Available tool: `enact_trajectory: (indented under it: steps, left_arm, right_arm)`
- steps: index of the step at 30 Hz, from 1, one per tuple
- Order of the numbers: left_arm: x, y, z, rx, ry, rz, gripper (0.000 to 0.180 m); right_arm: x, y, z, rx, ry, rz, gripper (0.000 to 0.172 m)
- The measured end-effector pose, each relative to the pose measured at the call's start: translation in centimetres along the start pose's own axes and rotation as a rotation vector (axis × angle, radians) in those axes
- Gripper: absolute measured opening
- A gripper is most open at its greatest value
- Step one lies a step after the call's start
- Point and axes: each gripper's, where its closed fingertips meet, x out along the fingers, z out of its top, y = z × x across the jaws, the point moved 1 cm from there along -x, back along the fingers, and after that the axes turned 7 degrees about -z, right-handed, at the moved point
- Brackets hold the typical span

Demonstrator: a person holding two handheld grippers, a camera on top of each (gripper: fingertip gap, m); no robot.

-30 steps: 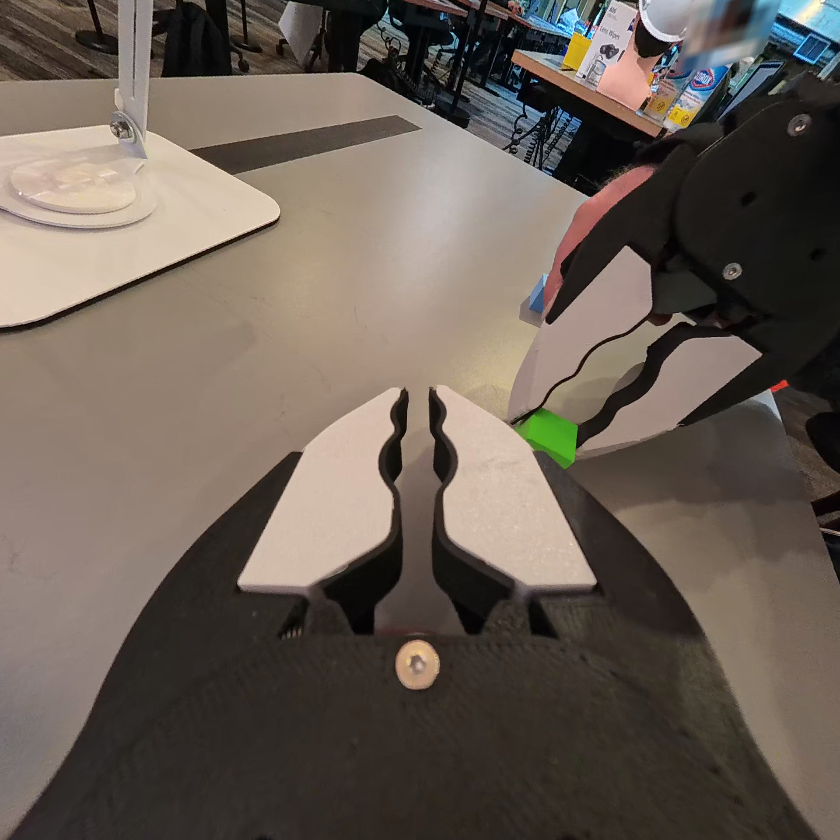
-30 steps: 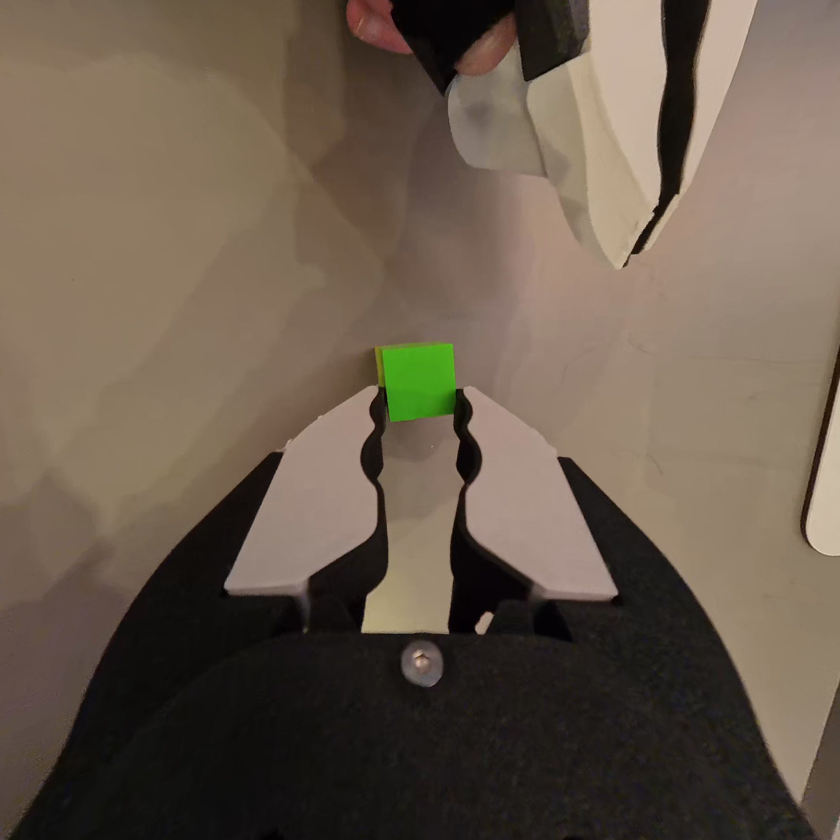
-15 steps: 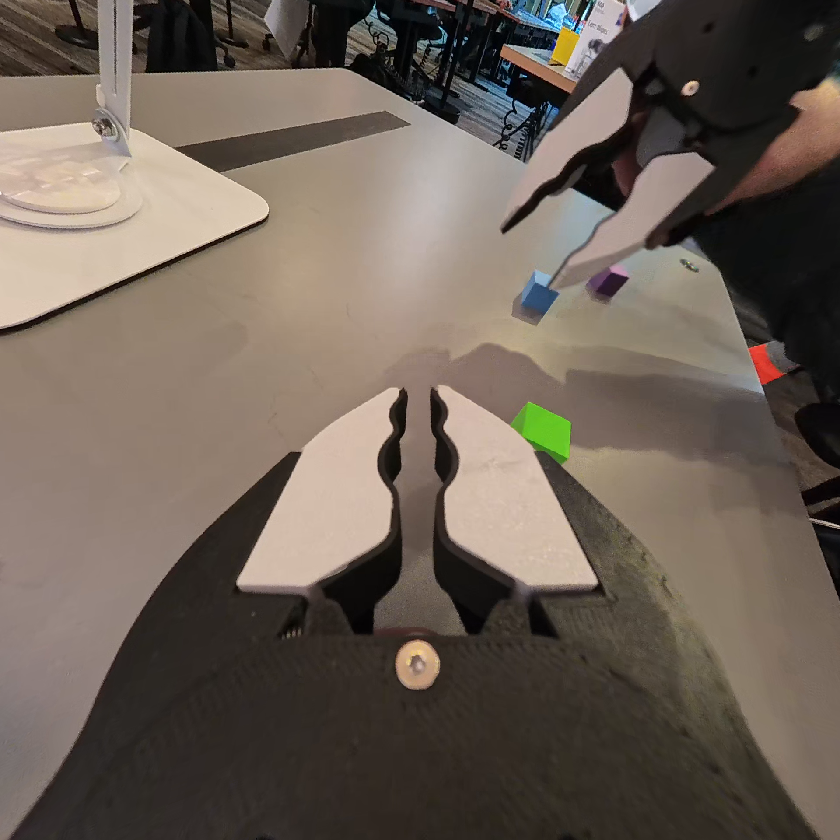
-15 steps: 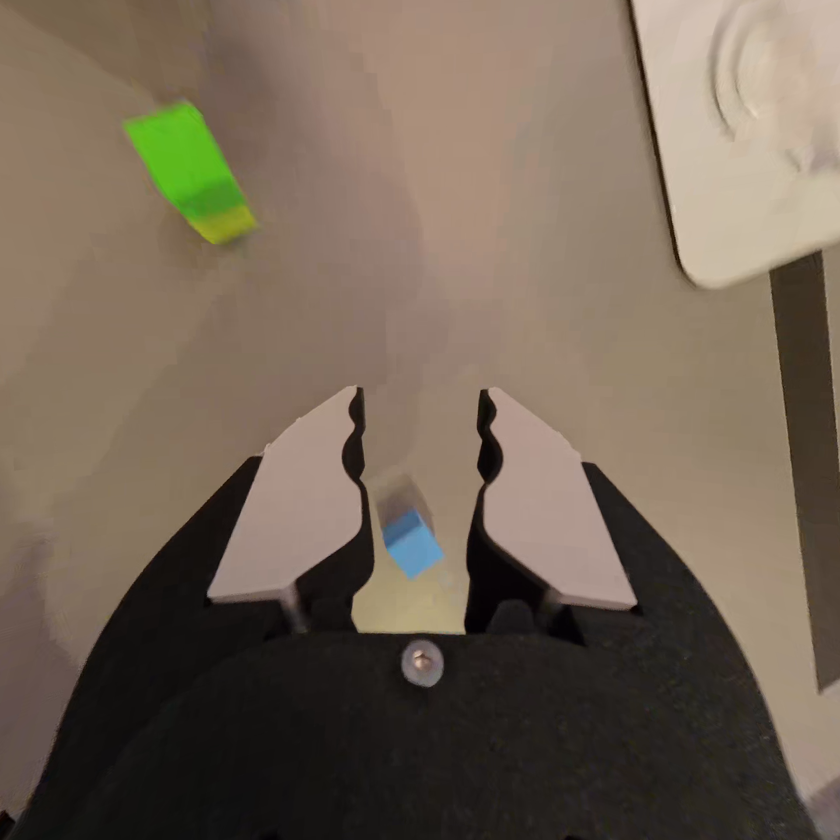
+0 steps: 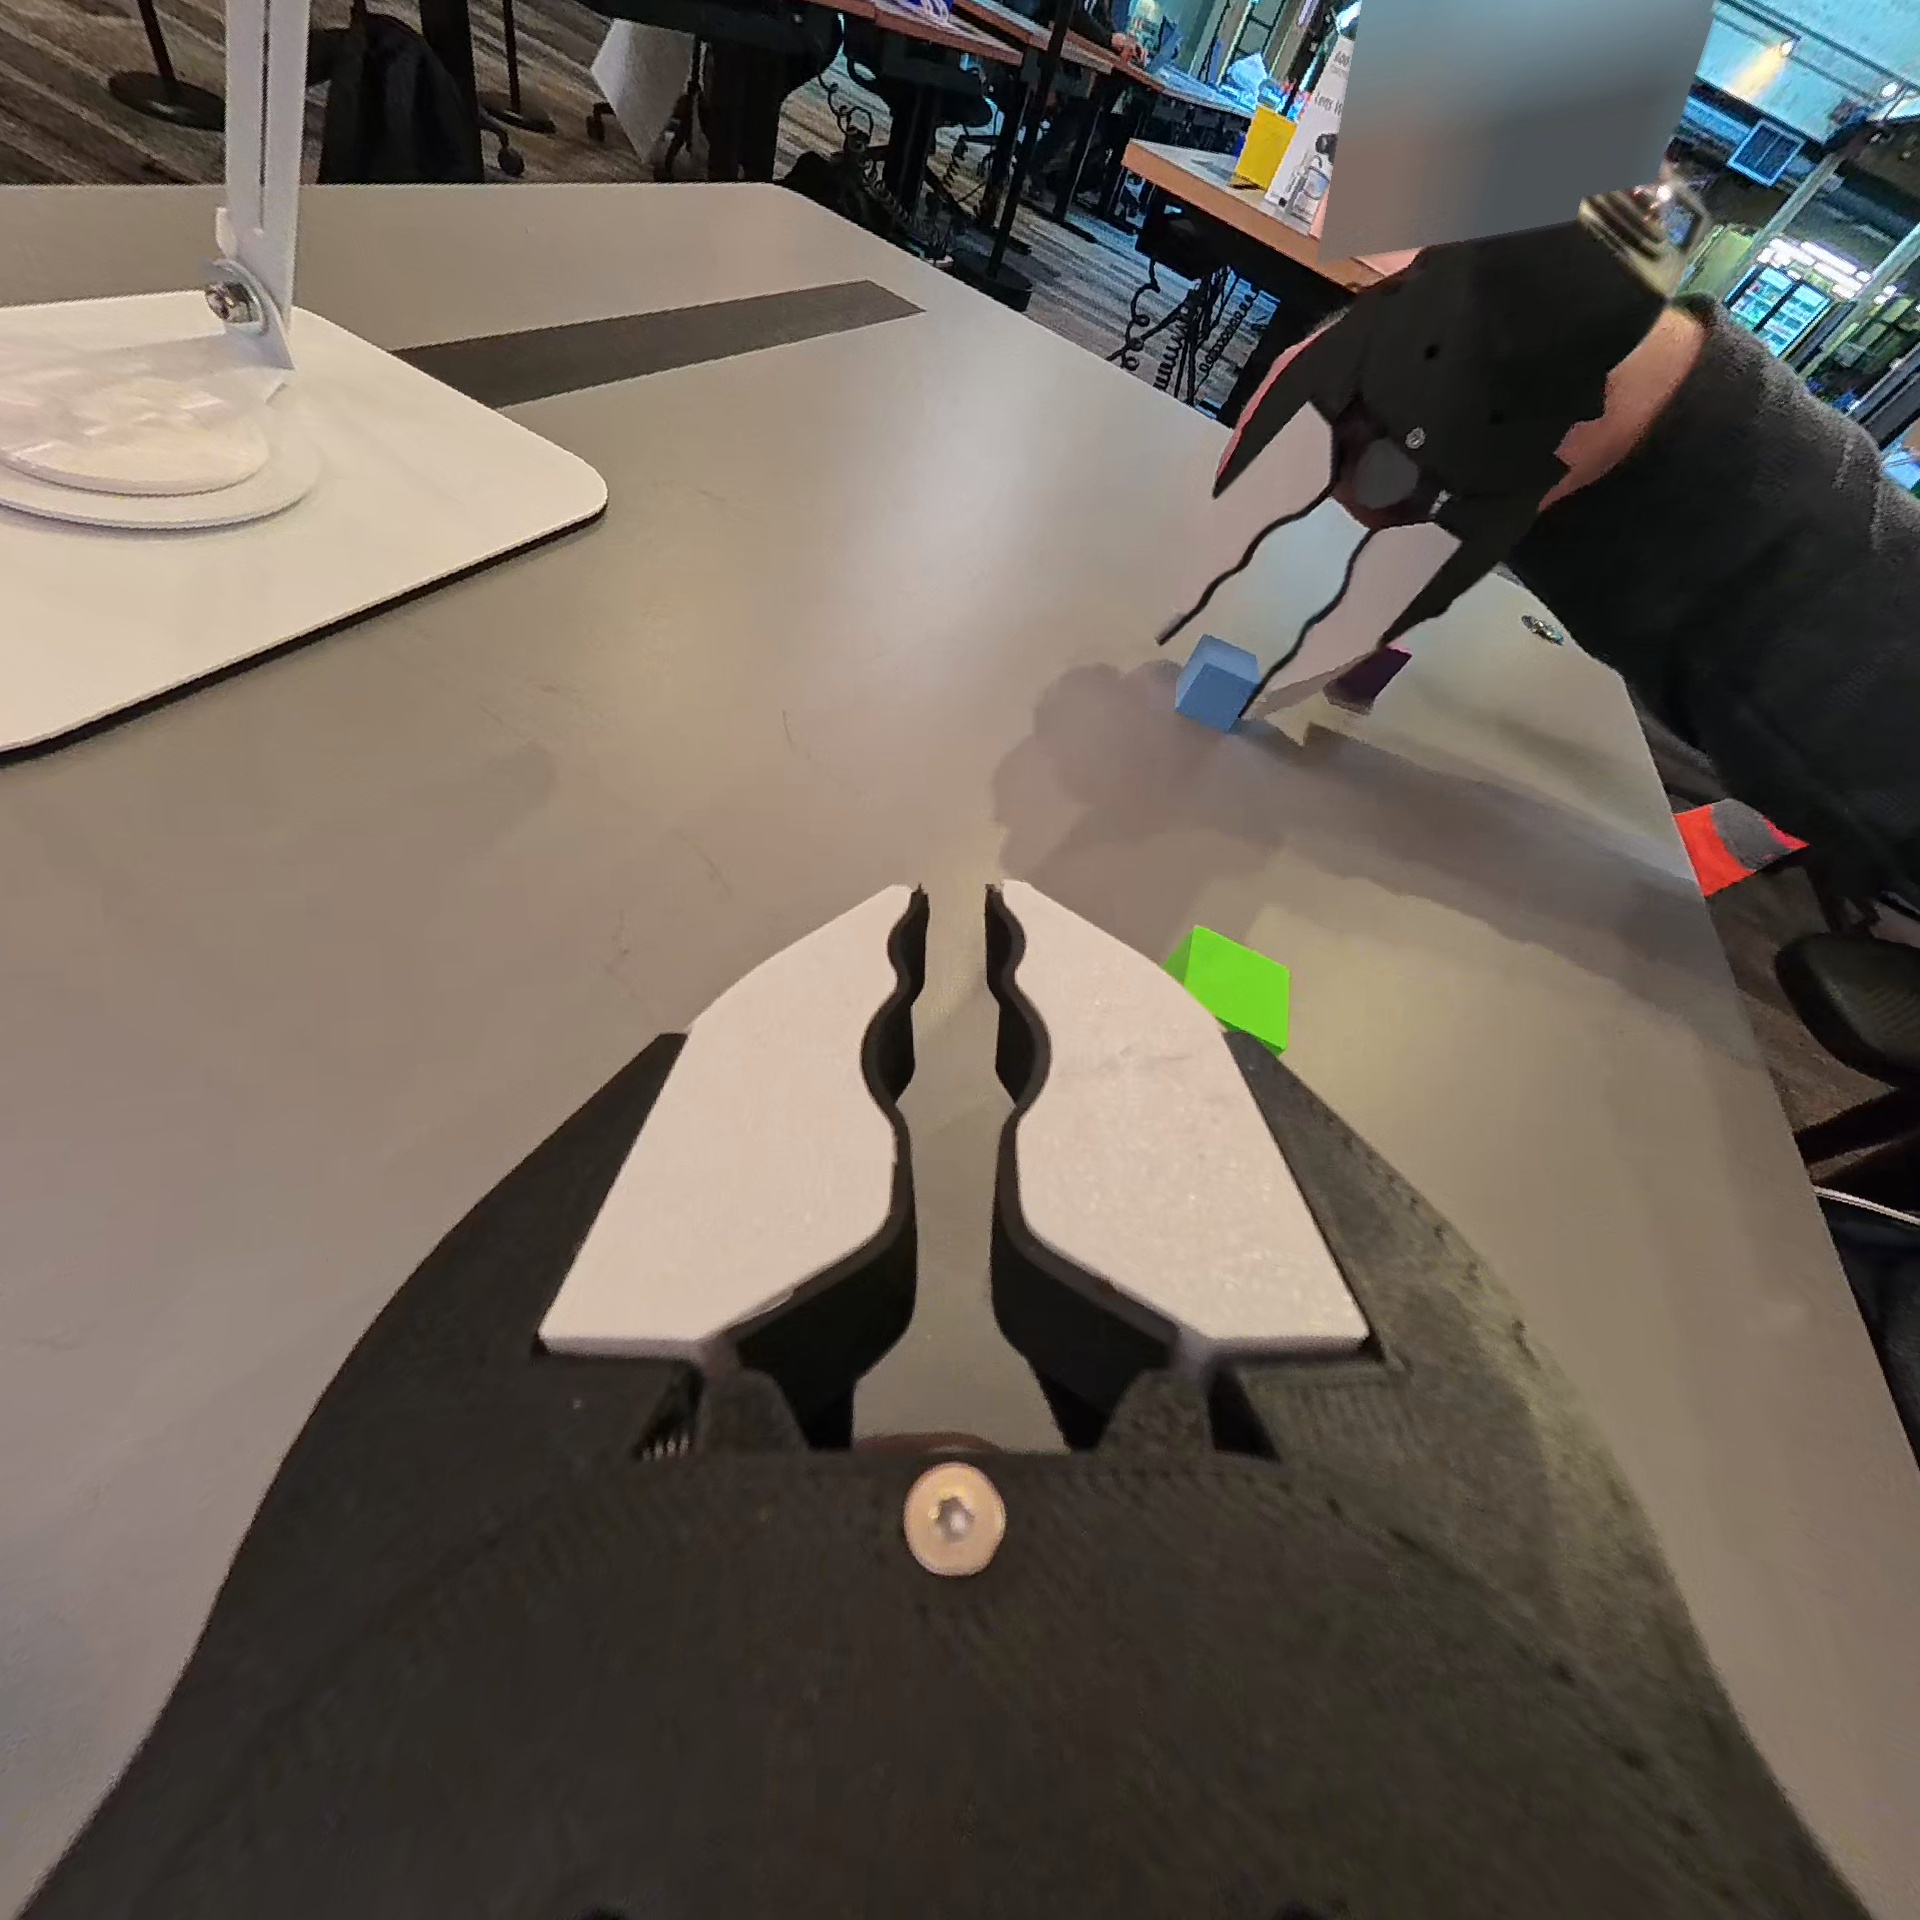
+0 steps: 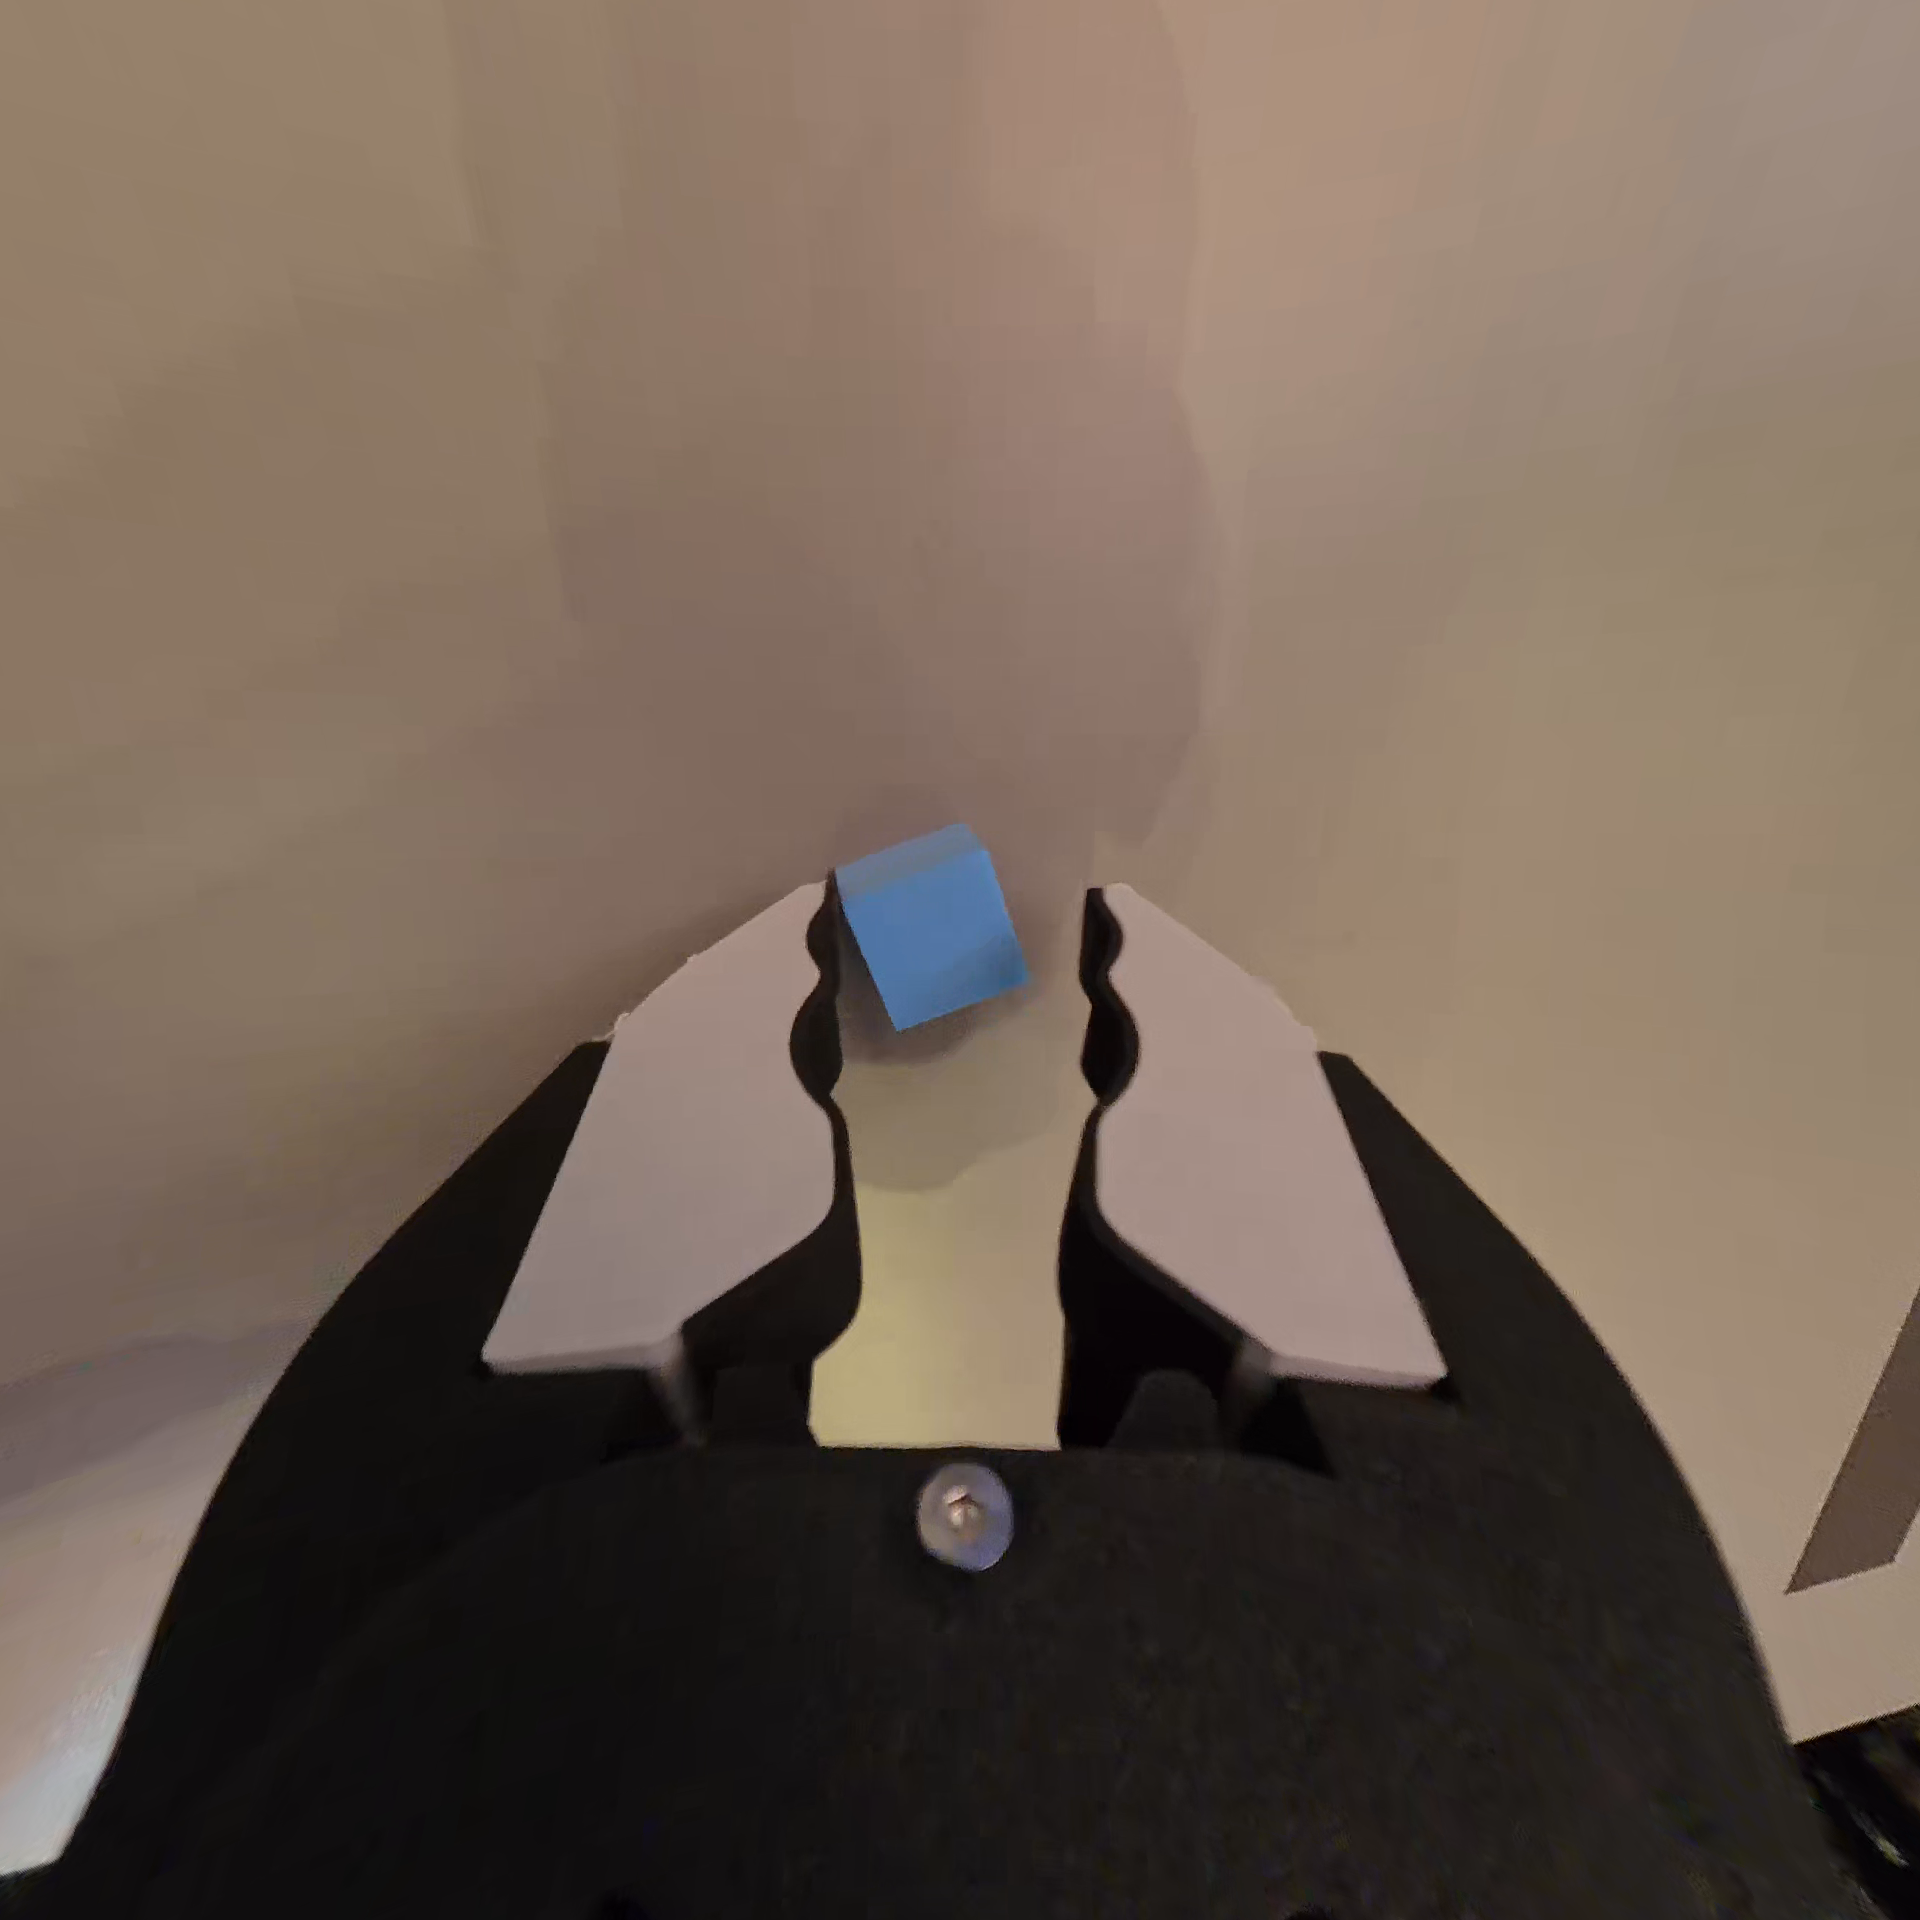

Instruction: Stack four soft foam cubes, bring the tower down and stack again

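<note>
Three foam cubes show on the grey surface [image 5: 727,644], none stacked. At far left stands a white stand base [image 5: 312,540]. The left gripper [image 5: 953,894] hovers low with its jaws nearly together, a narrow slit between them and nothing in it. Just right of its right finger lies the green cube [image 5: 1236,982]. Farther right, the right gripper [image 6: 961,899] straddles the blue cube [image 6: 930,925], jaws apart: the cube sits against the left pad with a gap at the right one. A purple cube [image 5: 1371,673] lies just beyond.
</note>
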Motion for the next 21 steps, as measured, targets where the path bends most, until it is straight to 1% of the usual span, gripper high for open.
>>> enact_trajectory:
  steps: [2,5,7,12,15,18,21]
  left_arm:
    - [0.0,0.0,0.0,-0.001,0.001,-0.001,0.010]
    - [0.0,0.0,0.0,-0.002,0.001,-0.003,0.010]
    - [0.1,0.0,-0.1,-0.003,0.005,-0.003,0.010]
    - [0.1,0.0,-0.1,-0.002,0.005,-0.002,0.010]
    - [0.1,0.0,-0.1,0.000,0.007,-0.001,0.011]
    - [0.1,0.0,-0.1,0.002,0.007,0.000,0.011]
    - [0.1,0.0,-0.1,-0.004,0.006,-0.007,0.011]
  right_arm:
    - [0.3,0.1,-0.5,-0.020,0.019,0.025,0.032]
    - [0.0,-0.2,0.2,0.012,0.007,0.012,0.031]
    - [-1.0,0.1,2.6,0.028,-0.061,0.008,0.031]
    - [-3.8,1.7,11.7,0.020,-0.239,-0.005,0.031]
    - [-4.5,3.2,16.5,0.001,-0.287,0.033,0.031]
    - [-4.1,3.8,19.5,-0.015,-0.288,0.049,0.031]
    - [-2.9,3.7,20.4,-0.013,-0.230,0.044,0.031]
